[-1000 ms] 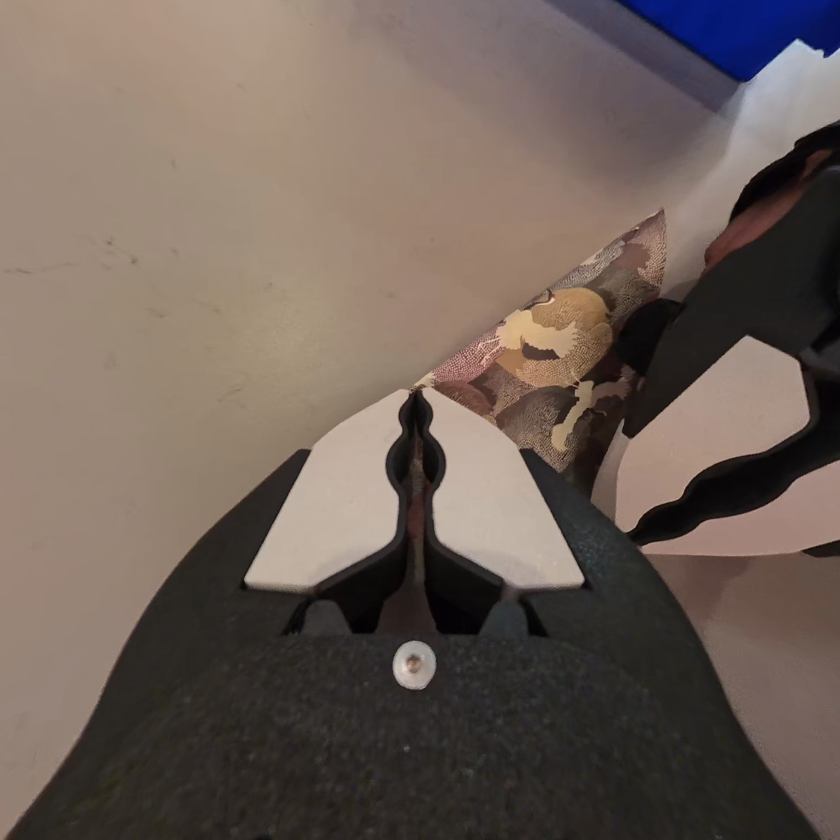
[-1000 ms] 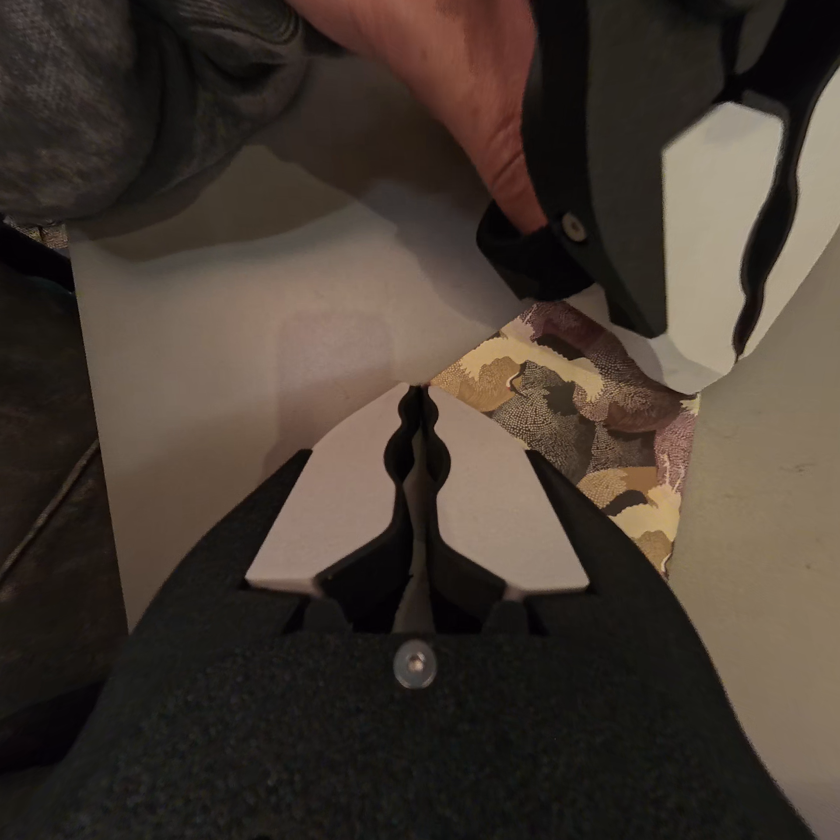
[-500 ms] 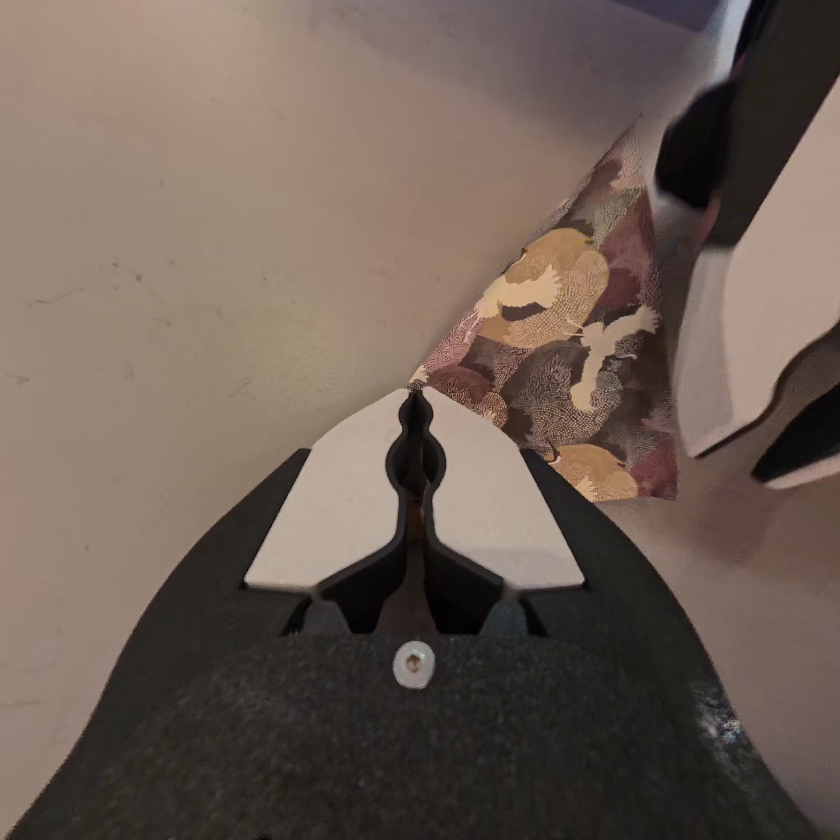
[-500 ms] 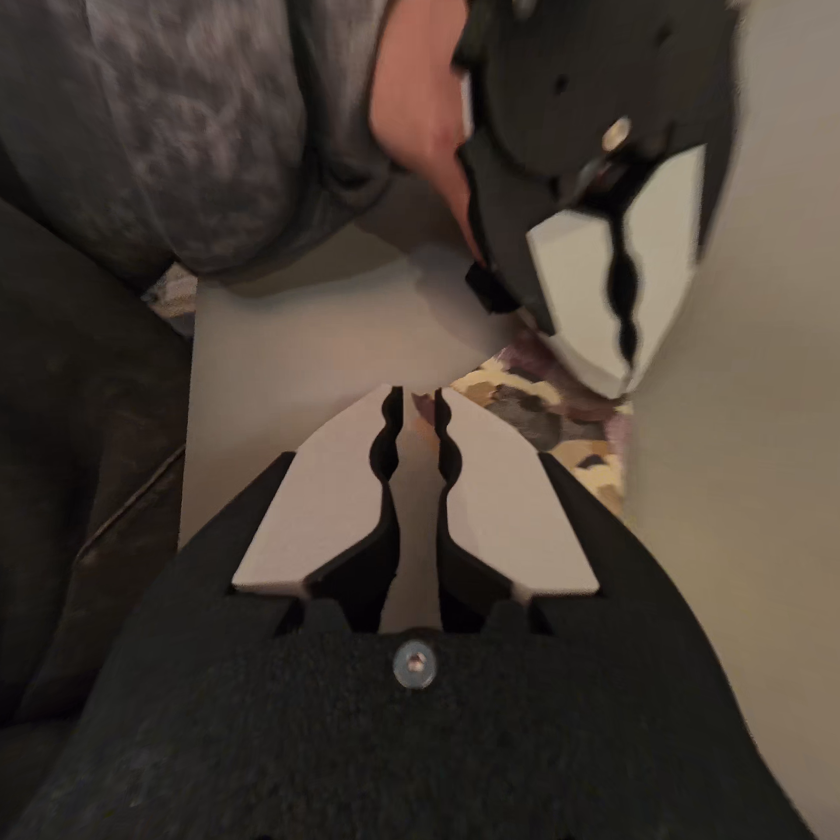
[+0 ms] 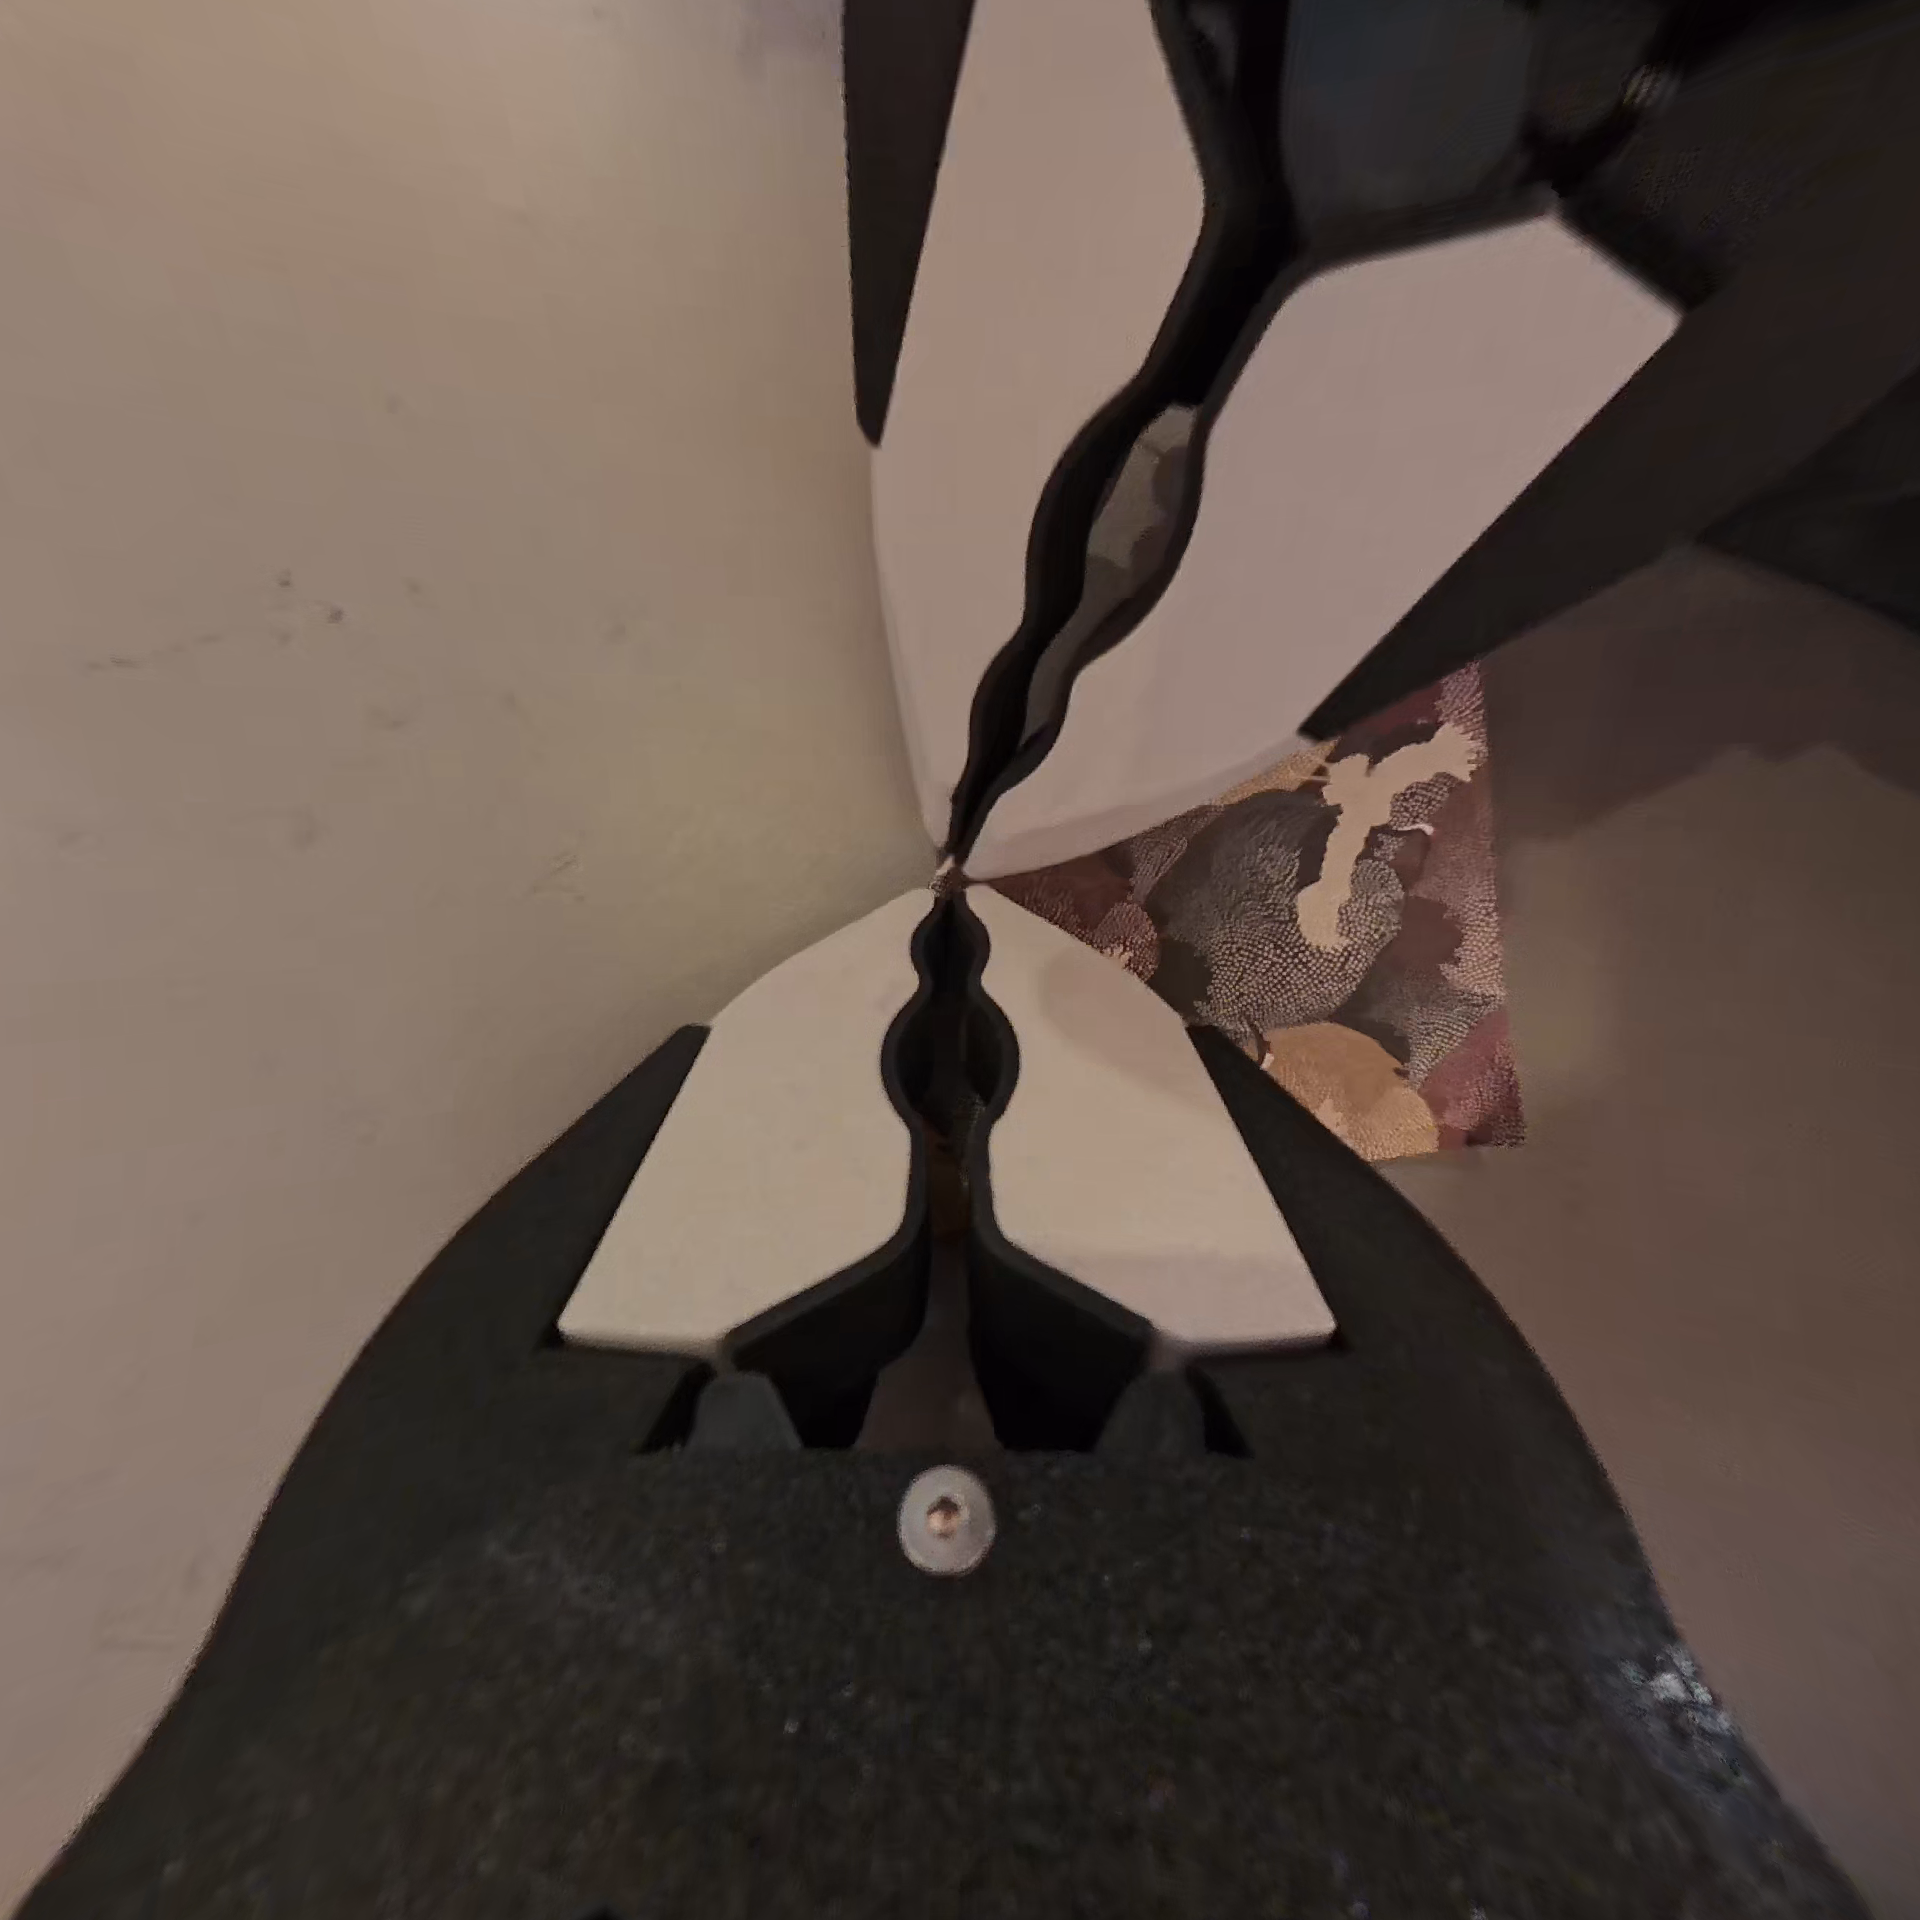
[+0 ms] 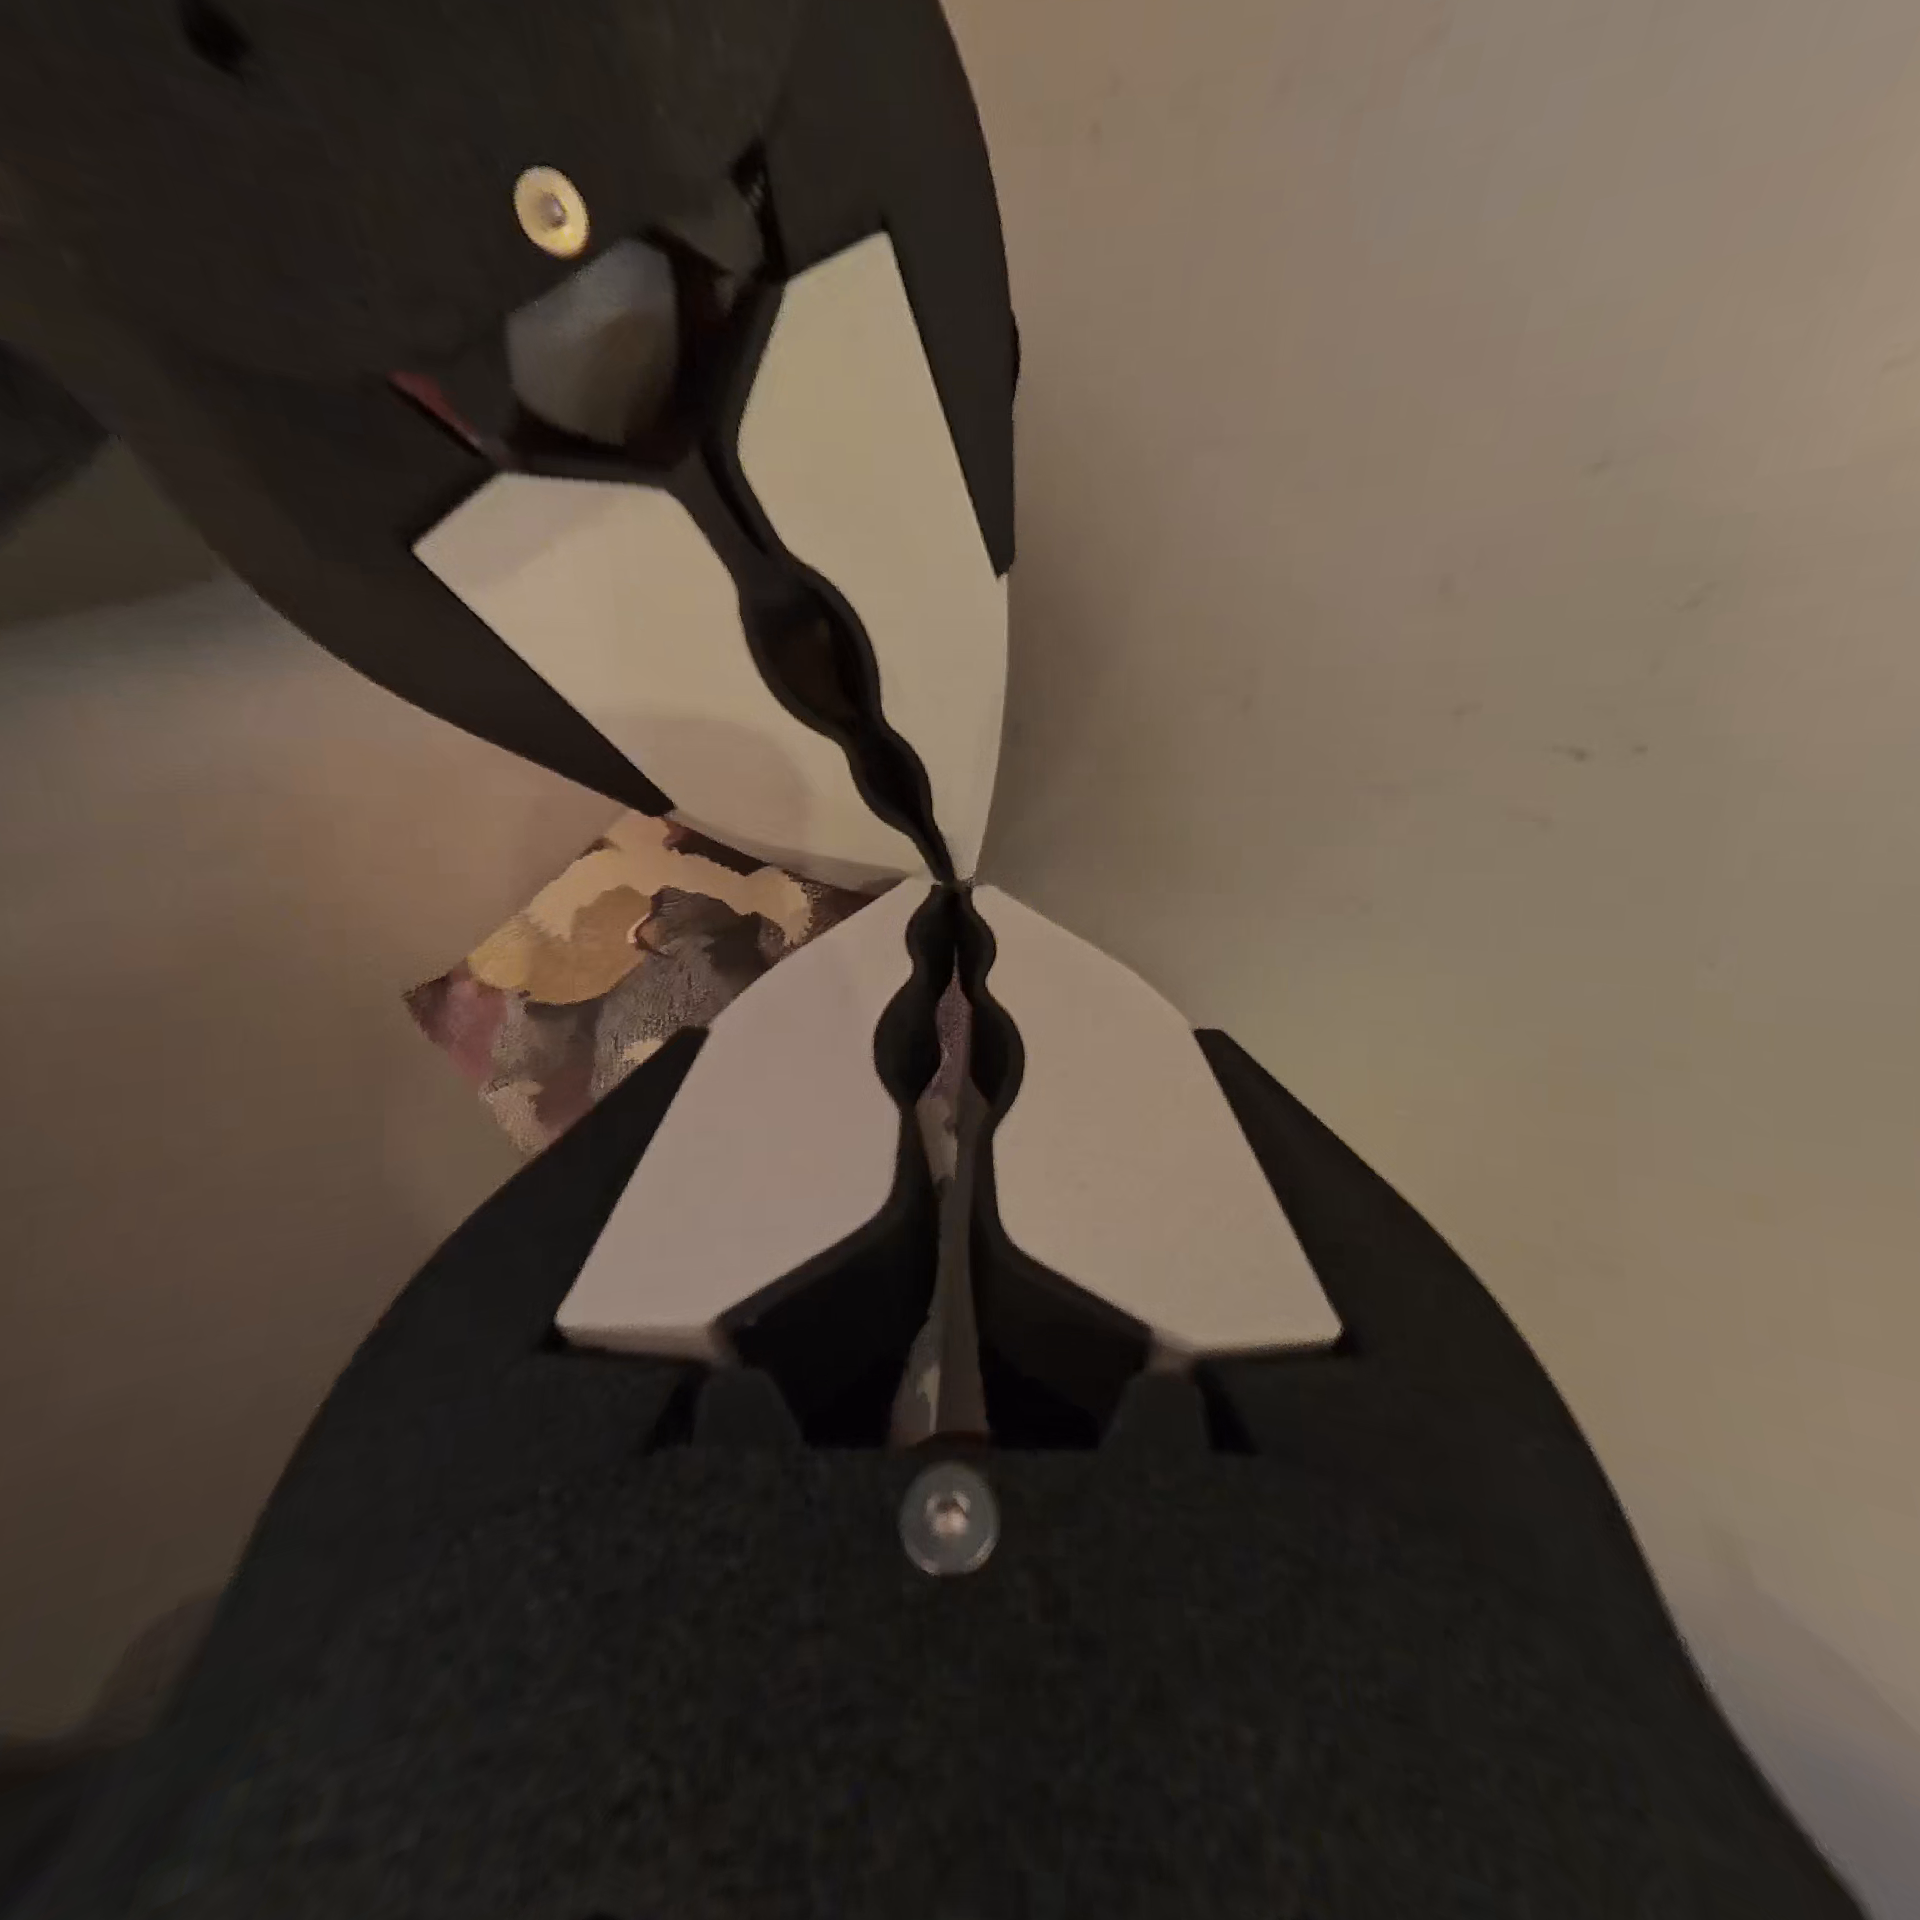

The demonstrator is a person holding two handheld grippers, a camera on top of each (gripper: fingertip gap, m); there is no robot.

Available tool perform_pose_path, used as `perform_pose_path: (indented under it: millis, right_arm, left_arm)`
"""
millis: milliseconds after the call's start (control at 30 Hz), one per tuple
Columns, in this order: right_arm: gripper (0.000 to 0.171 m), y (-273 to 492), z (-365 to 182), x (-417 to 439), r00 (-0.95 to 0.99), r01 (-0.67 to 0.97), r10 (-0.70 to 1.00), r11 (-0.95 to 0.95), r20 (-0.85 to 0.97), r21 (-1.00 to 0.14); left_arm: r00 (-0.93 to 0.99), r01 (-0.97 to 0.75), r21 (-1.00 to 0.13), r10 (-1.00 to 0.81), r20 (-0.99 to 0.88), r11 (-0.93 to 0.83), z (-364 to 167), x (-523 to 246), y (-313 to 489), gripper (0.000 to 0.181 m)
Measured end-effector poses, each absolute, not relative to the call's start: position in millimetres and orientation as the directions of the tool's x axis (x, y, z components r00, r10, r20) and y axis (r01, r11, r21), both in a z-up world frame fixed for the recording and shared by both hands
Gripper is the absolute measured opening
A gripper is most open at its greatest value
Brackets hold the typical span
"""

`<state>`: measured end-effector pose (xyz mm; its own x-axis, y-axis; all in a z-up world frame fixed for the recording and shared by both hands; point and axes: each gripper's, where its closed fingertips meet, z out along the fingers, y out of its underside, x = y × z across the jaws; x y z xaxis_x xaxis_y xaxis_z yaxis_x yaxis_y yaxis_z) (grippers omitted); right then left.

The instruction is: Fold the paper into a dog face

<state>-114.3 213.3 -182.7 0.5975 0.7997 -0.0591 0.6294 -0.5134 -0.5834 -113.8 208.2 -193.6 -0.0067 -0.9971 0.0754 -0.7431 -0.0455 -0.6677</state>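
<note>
1. The table (image 5: 364,623) is the largest thing, a plain cream-beige top with faint dark scuffs, dimly lit; in the left wrist view it fills the 9 o'clock side. Nothing of the room beyond shows clearly.
2. The left gripper (image 5: 948,906) enters from 6 o'clock, jaws pressed together, with a strip of paper visible in the slot between them.
3. The right gripper (image 6: 951,902) is likewise nearly closed, a sliver of patterned paper caught between its fingers. In the left wrist view it comes down from 1 o'clock, and the two tips meet almost touching.
4. The paper (image 5: 1340,935), folded, patterned in brown, purple and gold, lies on the table at 3 o'clock of the tips, one corner pinched where both grippers meet.
</note>
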Motion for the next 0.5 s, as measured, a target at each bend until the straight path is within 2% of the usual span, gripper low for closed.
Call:
perform_pose_path:
  millis: [500]
  right_arm:
    - [0.0, 212, -196, -107, 0.589, 0.669, 0.806, -0.443, 0.063, -0.596]
  left_arm:
    - [0.01, -0.744, -0.665, -0.996, 0.088, -0.066, -194, -113, 208, 0.0]
